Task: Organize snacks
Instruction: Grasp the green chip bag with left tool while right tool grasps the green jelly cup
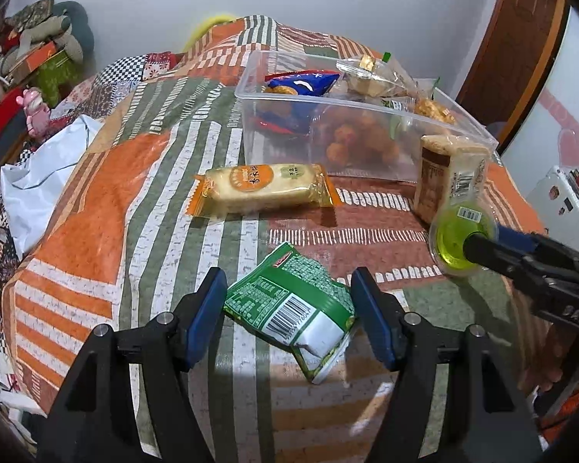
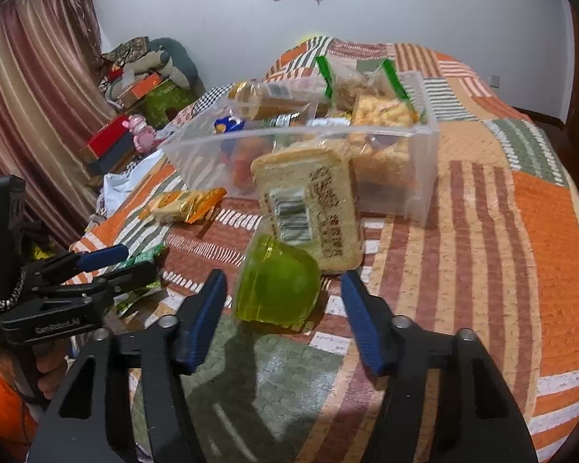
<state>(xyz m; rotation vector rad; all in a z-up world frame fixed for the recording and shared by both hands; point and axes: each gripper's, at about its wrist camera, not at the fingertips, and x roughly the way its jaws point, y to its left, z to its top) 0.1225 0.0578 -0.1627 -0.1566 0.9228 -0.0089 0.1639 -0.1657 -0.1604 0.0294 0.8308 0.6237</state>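
A clear plastic bin (image 1: 285,114) holding several snacks stands on the patchwork quilt; it also shows in the right wrist view (image 2: 424,162). A green snack packet (image 1: 289,301) lies between the open jaws of my left gripper (image 1: 289,289), not gripped. A green jelly cup (image 2: 276,279) lies on its side between the open jaws of my right gripper (image 2: 283,289); it also shows in the left wrist view (image 1: 457,239). A wrapped bread slice (image 2: 312,200) leans just behind the cup. An orange-wrapped cake bar (image 1: 262,189) lies in front of the bin.
The quilt-covered bed (image 2: 521,231) drops off at the left, where white cloth (image 1: 38,181), boxes and a pink toy (image 1: 34,110) sit. A striped curtain (image 2: 27,96) hangs at the left. My left gripper shows in the right wrist view (image 2: 123,258).
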